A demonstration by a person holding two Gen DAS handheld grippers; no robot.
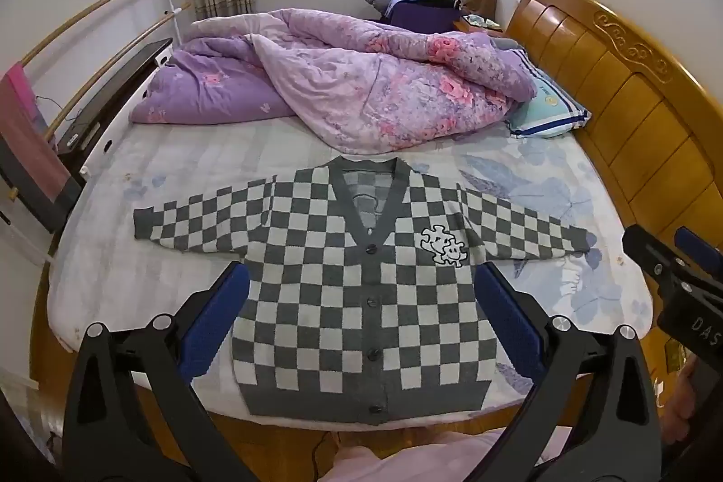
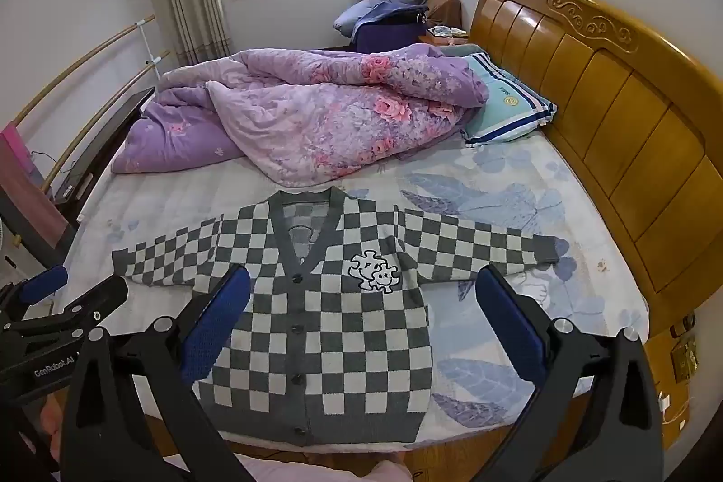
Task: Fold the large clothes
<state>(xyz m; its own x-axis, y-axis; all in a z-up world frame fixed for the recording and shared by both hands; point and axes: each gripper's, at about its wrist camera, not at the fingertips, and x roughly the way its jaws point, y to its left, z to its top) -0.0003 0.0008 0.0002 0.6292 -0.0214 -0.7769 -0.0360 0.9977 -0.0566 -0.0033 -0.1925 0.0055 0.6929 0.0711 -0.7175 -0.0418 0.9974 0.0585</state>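
A grey and white checkered cardigan (image 1: 357, 292) (image 2: 325, 324) lies flat and buttoned on the bed, front up, both sleeves spread out to the sides, hem at the near edge. My left gripper (image 1: 361, 278) hangs open above its lower half, blue pads wide apart, nothing between them. My right gripper (image 2: 361, 283) is open too, held above the cardigan's right side, touching nothing. Each gripper shows at the edge of the other's view: the right gripper (image 1: 678, 269) at the right edge and the left gripper (image 2: 54, 301) at the left edge.
A crumpled purple floral quilt (image 1: 352, 75) and a striped pillow (image 1: 549, 107) fill the far half of the mattress (image 1: 158, 256). The wooden headboard (image 1: 632, 89) runs along the right. A dark cabinet (image 1: 113, 93) and rails stand at the left. A person's pink-clad knees (image 1: 406, 459) are below.
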